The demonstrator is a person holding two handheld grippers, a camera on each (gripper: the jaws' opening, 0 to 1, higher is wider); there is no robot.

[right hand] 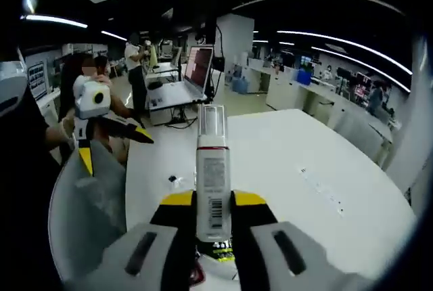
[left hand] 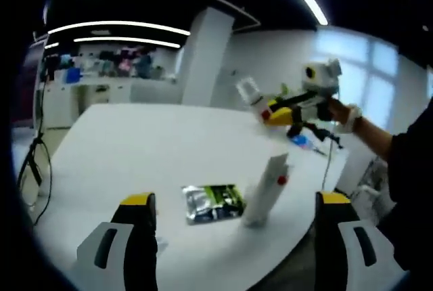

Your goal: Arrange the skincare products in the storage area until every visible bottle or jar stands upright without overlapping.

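1. Left gripper view: no writing is legible on any product. The left gripper (left hand: 233, 237) points over the white table (left hand: 135, 142), its yellow-tipped jaws spread wide and holding nothing.
2. Left gripper view: between the jaws, near the table's front edge, a white tube (left hand: 265, 191) with a red dot stands upright. A crinkled silver-and-green foil sachet (left hand: 213, 202) lies flat just beside the tube.
3. Left gripper view: beyond the tube, the right gripper (left hand: 270, 112) is raised above the table in a person's hand (left hand: 342, 114). It carries a white bottle (left hand: 249, 92) with a clear cap, tilted.
4. Right gripper view: the right gripper (right hand: 213, 213) has its jaws clenched on the white bottle (right hand: 212, 176). The bottle is cylindrical with a red band below the clear cap. It bears a printed label and a barcode; the text is too small to read.
5. Right gripper view: beside the bottle, the left gripper (right hand: 101, 125) is held above the table's edge (right hand: 155, 162).
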